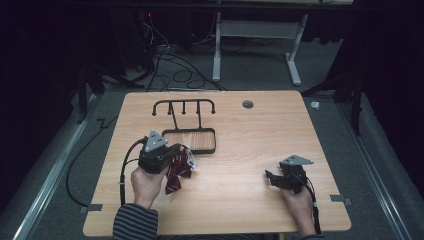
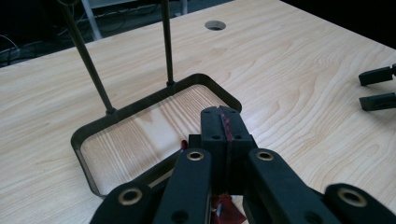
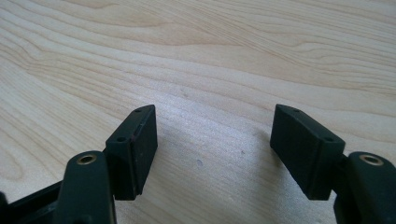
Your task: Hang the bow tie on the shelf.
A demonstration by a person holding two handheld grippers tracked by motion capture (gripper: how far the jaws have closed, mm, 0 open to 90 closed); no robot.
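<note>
Left gripper pinched tight on a dark red patterned cloth; jaws pressed together with a thin red edge of fabric squeezed between them in the left gripper view. Rest of the cloth hanging and bunched below and beside the jaws, draped toward the tabletop, partly hidden by the gripper body and the left hand. Striped sleeve at the near table edge behind that hand.

Just ahead of the pinched jaws: a black metal stand, its rectangular base frame lying flat on the wood, near corner close under the jaw tips. Two thin uprights rising from the frame's far rim, straight in front of the gripper; a crossbar with short hooks at their top in the high view. Beyond the stand, a round cable hole in the tabletop.

Right gripper well apart from the left, off to its right, low over bare wood near the table's front. Jaws spread wide, nothing between them but wood grain in the right gripper view. Grey three-cornered plate on top, right hand behind it, cable trailing back along the forearm. Same spread jaw tips visible at the right edge of the left gripper view.

Past the table: grey floor with loose cables and white desk legs.
</note>
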